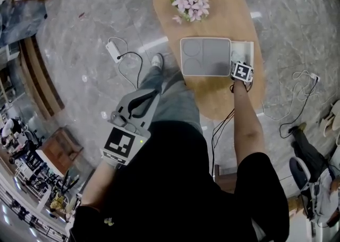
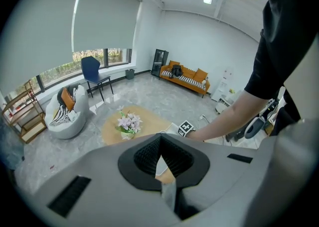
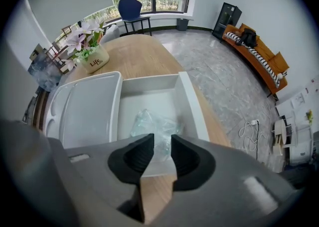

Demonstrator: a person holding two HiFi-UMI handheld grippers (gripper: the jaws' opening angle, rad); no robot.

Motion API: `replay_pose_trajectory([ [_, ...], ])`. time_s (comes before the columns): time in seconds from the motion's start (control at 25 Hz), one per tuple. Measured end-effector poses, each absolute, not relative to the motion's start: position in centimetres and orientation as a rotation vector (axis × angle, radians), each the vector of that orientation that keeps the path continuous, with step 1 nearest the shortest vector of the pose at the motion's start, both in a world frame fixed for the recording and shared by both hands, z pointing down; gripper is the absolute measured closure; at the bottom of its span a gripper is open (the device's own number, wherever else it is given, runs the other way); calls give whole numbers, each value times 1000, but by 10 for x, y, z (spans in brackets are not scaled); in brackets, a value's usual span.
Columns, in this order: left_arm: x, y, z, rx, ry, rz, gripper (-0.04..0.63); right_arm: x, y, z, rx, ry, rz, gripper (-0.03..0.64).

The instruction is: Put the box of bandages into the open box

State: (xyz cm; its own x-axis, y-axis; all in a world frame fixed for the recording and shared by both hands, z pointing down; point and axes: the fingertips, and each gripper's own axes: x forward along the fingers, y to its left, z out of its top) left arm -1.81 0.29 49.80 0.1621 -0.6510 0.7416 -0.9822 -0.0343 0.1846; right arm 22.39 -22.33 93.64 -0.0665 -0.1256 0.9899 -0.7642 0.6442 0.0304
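A clear packet in the open box is seen only past the spread, empty right gripper; the left gripper is pressed shut.

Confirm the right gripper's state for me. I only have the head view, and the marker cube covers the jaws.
Observer: In its own view the right gripper has its jaws apart, with nothing between the pads.
Operator: Anything in the open box?
Observer: Yes. A crinkly clear plastic package lies on the floor of the open box, just ahead of those jaws. I can't read what's inside the wrap.
Operator: And the left gripper?
Observer: The left gripper has its jaw tips together and holds nothing.
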Motion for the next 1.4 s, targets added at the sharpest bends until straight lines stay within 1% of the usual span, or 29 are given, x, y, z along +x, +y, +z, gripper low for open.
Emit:
replay_pose_trajectory([
  [0.24, -25, 10, 486, 1777, -1596, 581, 584, 223, -216, 914, 771, -1578, 596, 511],
  [0.4, -29, 13, 472, 1719, -1635, 496, 584, 214, -208, 891, 769, -1613, 563, 511],
  [0.48, -32, 15, 470, 1763, -1636, 508, 584, 202, -211, 879, 760, -1673, 499, 511],
  [0.6, -37, 16, 467, 1833, -1644, 524, 584, 203, -199, 870, 761, -1664, 495, 512],
  [0.72, -42, 13, 463, 1868, -1652, 504, 584, 192, -201, 848, 774, -1726, 448, 524],
  [0.88, -50, 7, 457, 1914, -1650, 478, 584, 183, -198, 818, 845, -1780, 461, 578],
  [1.04, -63, 3, 449, 1941, -1655, 451, 584, 170, -194, 786, 881, -1840, 450, 615],
  [1.4, -90, -4, 436, 2024, -1632, 408, 584, 137, -178, 724, 940, -1943, 420, 618],
])
